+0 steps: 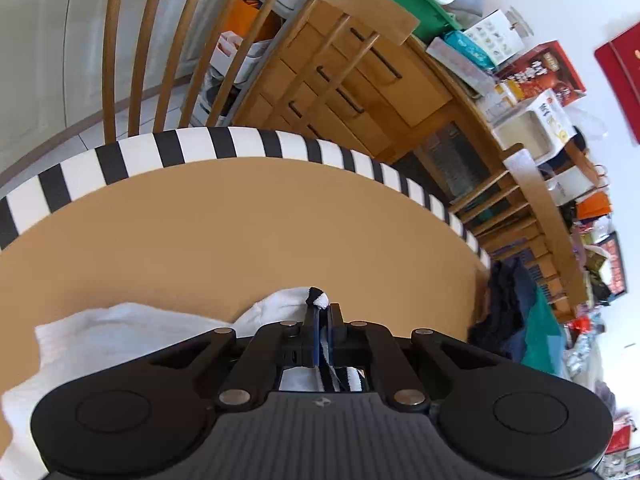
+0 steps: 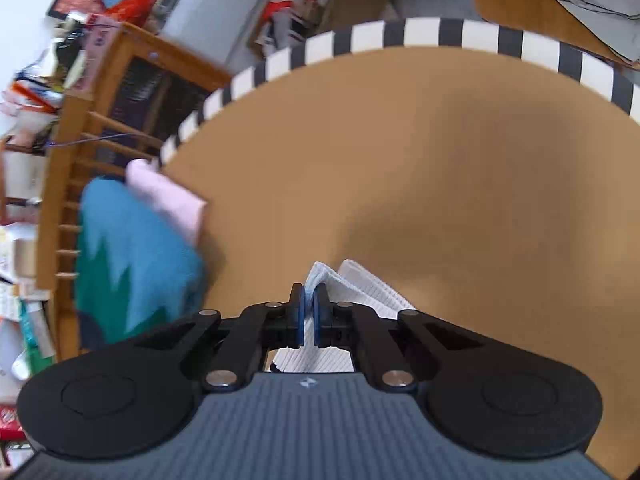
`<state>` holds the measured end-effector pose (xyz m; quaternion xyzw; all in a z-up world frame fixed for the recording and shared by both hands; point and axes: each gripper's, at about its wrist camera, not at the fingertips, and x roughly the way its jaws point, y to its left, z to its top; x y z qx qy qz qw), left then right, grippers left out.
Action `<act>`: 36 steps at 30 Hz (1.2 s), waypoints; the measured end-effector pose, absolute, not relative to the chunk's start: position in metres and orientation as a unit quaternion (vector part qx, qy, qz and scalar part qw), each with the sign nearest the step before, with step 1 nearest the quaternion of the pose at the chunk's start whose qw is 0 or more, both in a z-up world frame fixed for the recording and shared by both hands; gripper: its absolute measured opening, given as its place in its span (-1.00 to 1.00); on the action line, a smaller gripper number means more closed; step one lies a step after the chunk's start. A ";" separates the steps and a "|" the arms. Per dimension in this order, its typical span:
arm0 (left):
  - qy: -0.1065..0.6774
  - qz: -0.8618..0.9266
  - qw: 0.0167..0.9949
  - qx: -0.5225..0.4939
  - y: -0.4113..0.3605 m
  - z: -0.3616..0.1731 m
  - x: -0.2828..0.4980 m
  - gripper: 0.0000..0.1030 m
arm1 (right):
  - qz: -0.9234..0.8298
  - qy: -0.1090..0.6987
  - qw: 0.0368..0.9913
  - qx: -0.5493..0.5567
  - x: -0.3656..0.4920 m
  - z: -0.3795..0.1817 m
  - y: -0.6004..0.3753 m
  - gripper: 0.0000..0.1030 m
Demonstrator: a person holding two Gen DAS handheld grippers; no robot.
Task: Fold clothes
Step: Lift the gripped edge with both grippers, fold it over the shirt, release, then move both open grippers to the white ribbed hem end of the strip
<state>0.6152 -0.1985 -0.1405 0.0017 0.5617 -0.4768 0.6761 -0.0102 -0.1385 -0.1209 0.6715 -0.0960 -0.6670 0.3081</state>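
Both grippers' fingers pinching white garment, teal clothing piled beside, wooden chair beyond table

The left hand-held gripper pinches a white garment over the tan table.

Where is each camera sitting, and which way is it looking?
Left wrist: sits on the left gripper, looking along its fingers over the tan table toward a wooden chair; the fingers pinch a white garment.
Right wrist: sits on the right gripper, facing over the table toward a teal cloth and pink cloth; its fingers pinch white ribbed fabric.
Both show the table's black-and-white striped edge.
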 end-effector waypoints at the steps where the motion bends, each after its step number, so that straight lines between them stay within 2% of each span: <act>1: 0.558 -0.478 0.679 0.006 -0.202 -0.143 0.613 -0.92 | -0.670 -0.094 0.304 0.671 -0.009 -0.124 -0.141 -0.92; 5: 0.548 -0.487 0.680 0.011 -0.216 -0.152 0.607 -0.89 | -0.681 -0.089 0.286 0.668 -0.006 -0.138 -0.153 -0.86; 6: 0.546 -0.489 0.680 0.006 -0.218 -0.154 0.607 -0.85 | -0.682 -0.093 0.285 0.668 -0.007 -0.138 -0.154 -0.76; 7: 0.548 -0.491 0.677 -0.003 -0.220 -0.155 0.608 -0.67 | -0.680 -0.101 0.285 0.668 -0.008 -0.137 -0.154 -0.66; 8: 0.548 -0.493 0.676 -0.016 -0.220 -0.156 0.611 -0.44 | -0.679 -0.111 0.287 0.667 -0.010 -0.136 -0.154 -0.40; 9: 0.544 -0.491 0.680 -0.034 -0.219 -0.155 0.614 -0.35 | -0.678 -0.119 0.289 0.665 -0.012 -0.134 -0.153 -0.14; 11: 0.533 -0.488 0.689 -0.058 -0.213 -0.149 0.623 -0.16 | -0.689 -0.120 0.289 0.653 -0.018 -0.126 -0.150 -0.05; 13: 0.519 -0.494 0.693 -0.077 -0.204 -0.136 0.636 -0.14 | -0.694 -0.124 0.304 0.640 -0.027 -0.117 -0.142 -0.06; 15: 0.500 -0.504 0.701 -0.065 -0.185 -0.120 0.643 -0.13 | -0.690 -0.096 0.373 0.613 -0.032 -0.104 -0.131 -0.19; 17: 0.486 -0.517 0.704 -0.040 -0.161 -0.108 0.643 -0.13 | -0.680 -0.063 0.444 0.580 -0.035 -0.092 -0.119 -0.22; 20: 0.472 -0.537 0.699 0.016 -0.107 -0.104 0.614 -0.12 | -0.645 0.055 0.583 0.492 -0.011 -0.081 -0.085 -0.30; 22: 0.467 -0.525 0.710 0.036 -0.074 -0.112 0.584 -0.12 | -0.621 0.127 0.635 0.442 0.003 -0.088 -0.059 -0.30; 25: 0.476 -0.495 0.726 0.027 -0.028 -0.123 0.534 -0.12 | -0.581 0.194 0.673 0.414 0.007 -0.109 -0.035 -0.30; 29: 0.496 -0.459 0.737 -0.003 0.018 -0.131 0.457 -0.10 | -0.542 0.230 0.696 0.412 0.000 -0.126 -0.027 -0.30; 31: 0.513 -0.455 0.727 -0.015 0.029 -0.132 0.418 -0.10 | -0.526 0.243 0.706 0.408 -0.004 -0.129 -0.027 -0.38; 34: 0.537 -0.464 0.704 -0.028 0.044 -0.133 0.361 -0.07 | -0.505 0.273 0.724 0.383 -0.005 -0.129 -0.025 -0.63; 36: 0.551 -0.475 0.686 -0.033 0.051 -0.135 0.325 -0.04 | -0.491 0.311 0.738 0.343 0.001 -0.127 -0.021 -0.64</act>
